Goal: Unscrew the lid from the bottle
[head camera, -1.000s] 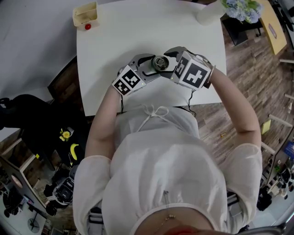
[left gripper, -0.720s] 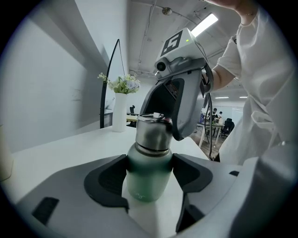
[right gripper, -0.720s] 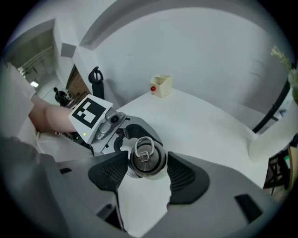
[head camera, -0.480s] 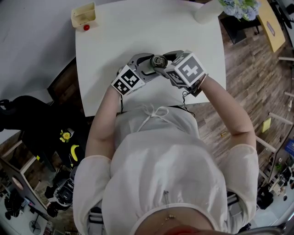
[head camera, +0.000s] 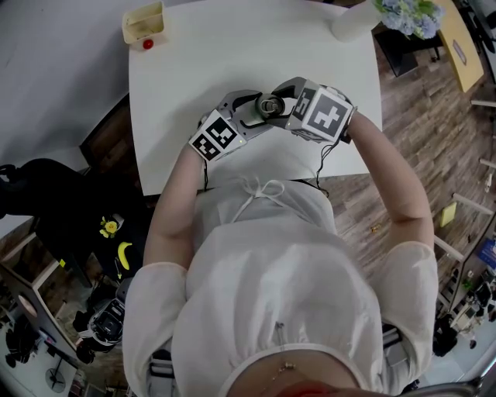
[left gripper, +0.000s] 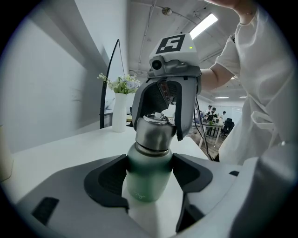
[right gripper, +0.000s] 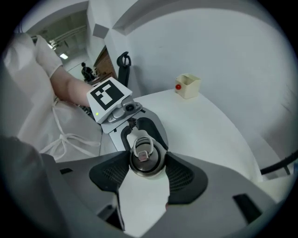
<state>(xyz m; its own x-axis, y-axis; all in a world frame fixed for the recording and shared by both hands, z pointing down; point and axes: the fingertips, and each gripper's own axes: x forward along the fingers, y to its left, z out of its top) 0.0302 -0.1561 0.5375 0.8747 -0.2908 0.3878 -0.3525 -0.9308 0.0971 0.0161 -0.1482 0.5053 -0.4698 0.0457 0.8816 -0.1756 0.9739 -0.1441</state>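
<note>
- The right gripper (right gripper: 146,168) is clamping the lid (right gripper: 142,157). Its two dark pads are pressing on the steel cap from 3 and 9 o'clock, with the jaws standing partly apart around it.
- The lid is sitting on top of the bottle (left gripper: 145,183), and a small metal loop is lying flat on the lid's crown.
- The left gripper (left gripper: 150,173) is gripping the bottle's pale green body just under the shoulder. Its jaws are standing wide, and a pad is touching each side.
- The bottle is standing upright on the white table (head camera: 201,62) — nearer the person's edge than the far one.
- In the head view the two grippers are meeting at the bottle. The left one is reaching in from 8 o'clock and the right one from 4 o'clock, and their marker cubes are facing up.
- A hand is holding each gripper, with bare forearms running back to a white top.
- A cream box (head camera: 144,23) is sitting at the table's far corner, at 10 o'clock from the bottle and well apart from it. A red ball (head camera: 147,45) is lying just beside the box.
- A white vase (left gripper: 120,116) of flowers is standing at the table's far edge, at 1 o'clock from the bottle in the head view.
</note>
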